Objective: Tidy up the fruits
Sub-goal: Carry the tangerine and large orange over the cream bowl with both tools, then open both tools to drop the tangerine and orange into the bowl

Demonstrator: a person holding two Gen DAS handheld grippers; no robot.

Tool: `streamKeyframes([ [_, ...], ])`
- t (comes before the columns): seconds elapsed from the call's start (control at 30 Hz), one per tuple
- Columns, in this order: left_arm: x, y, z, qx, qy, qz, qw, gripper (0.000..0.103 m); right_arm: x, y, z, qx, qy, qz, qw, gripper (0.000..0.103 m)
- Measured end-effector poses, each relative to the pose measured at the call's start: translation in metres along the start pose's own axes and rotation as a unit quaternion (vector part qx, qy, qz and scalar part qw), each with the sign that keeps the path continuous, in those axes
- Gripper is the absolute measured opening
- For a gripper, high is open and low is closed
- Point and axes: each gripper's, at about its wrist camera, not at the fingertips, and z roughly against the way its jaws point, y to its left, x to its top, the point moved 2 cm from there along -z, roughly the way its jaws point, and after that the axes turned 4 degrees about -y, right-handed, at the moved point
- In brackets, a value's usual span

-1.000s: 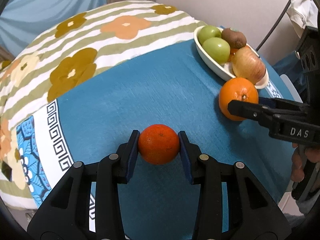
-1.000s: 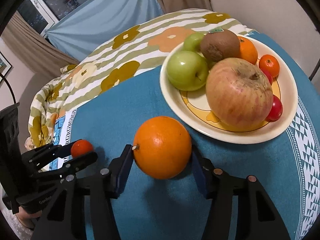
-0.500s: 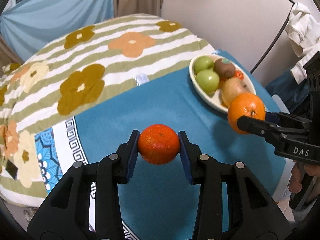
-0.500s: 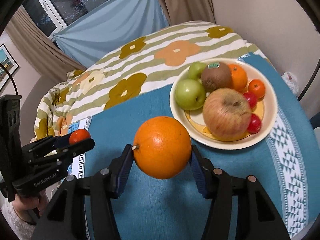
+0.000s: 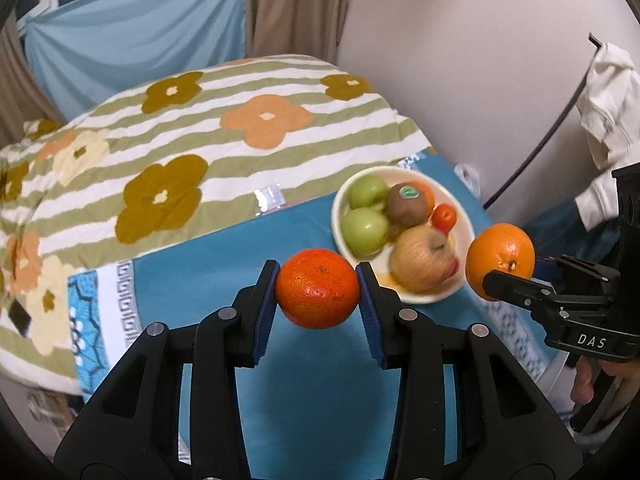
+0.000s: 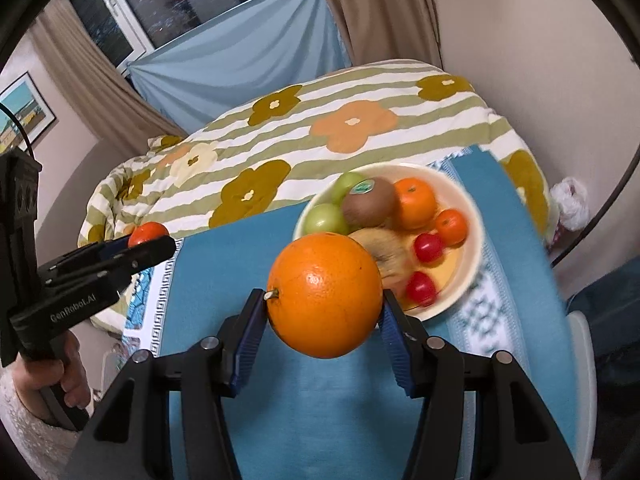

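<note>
My left gripper (image 5: 318, 288) is shut on a small reddish tangerine (image 5: 318, 286) and holds it high above the blue cloth; it also shows in the right wrist view (image 6: 146, 236). My right gripper (image 6: 324, 300) is shut on a large orange (image 6: 325, 294), also held in the air; in the left wrist view the orange (image 5: 500, 256) hangs right of the bowl. A cream bowl (image 5: 460, 216) (image 6: 472, 208) below holds two green apples, a kiwi (image 6: 370, 202), a big pale apple, small oranges and red tomatoes.
The blue cloth (image 6: 320, 420) covers the table. Behind it lies a striped flowered blanket (image 5: 200, 140). A wall, a black cable and a white garment (image 5: 608, 112) stand on the right. A white plastic bag (image 6: 570, 204) sits beyond the table.
Both grippers have risen well above the table with their fruit held. The bowl now looks smaller and farther below.
</note>
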Motion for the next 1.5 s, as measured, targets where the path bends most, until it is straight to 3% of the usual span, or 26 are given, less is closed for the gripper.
streamKeyframes([
  [0.27,0.006,-0.041,-0.035,0.006,0.005,0.033,0.9994,0.043,0.02,-0.054,0.001,0.002,0.01,0.024,1.0,0.052],
  [0.5,0.003,-0.053,-0.073,0.016,0.024,0.057,0.998,0.043,0.031,-0.086,-0.012,0.014,0.023,0.033,0.999,0.052],
  [0.83,-0.01,-0.052,-0.11,0.039,0.036,0.087,0.9948,0.043,0.04,-0.108,-0.034,0.036,0.038,0.043,0.998,0.052],
  [1.07,-0.007,-0.052,-0.108,0.024,0.029,0.095,0.9948,0.045,0.042,-0.108,-0.041,0.049,0.041,0.045,0.997,0.052],
  [1.1,-0.007,-0.052,-0.107,0.027,0.03,0.095,0.9947,0.055,0.043,-0.108,-0.04,0.051,0.04,0.045,0.997,0.052],
  [1.13,-0.006,-0.052,-0.106,0.032,0.031,0.094,0.9946,0.077,0.043,-0.108,-0.041,0.053,0.039,0.044,0.997,0.052],
  [1.2,-0.006,-0.051,-0.098,0.041,0.019,0.095,0.9945,0.101,0.045,-0.107,-0.04,0.055,0.037,0.045,0.997,0.052],
  [1.5,-0.005,-0.041,-0.073,0.085,0.012,0.088,0.9924,0.103,0.048,-0.101,-0.039,0.063,0.043,0.067,0.995,0.052],
])
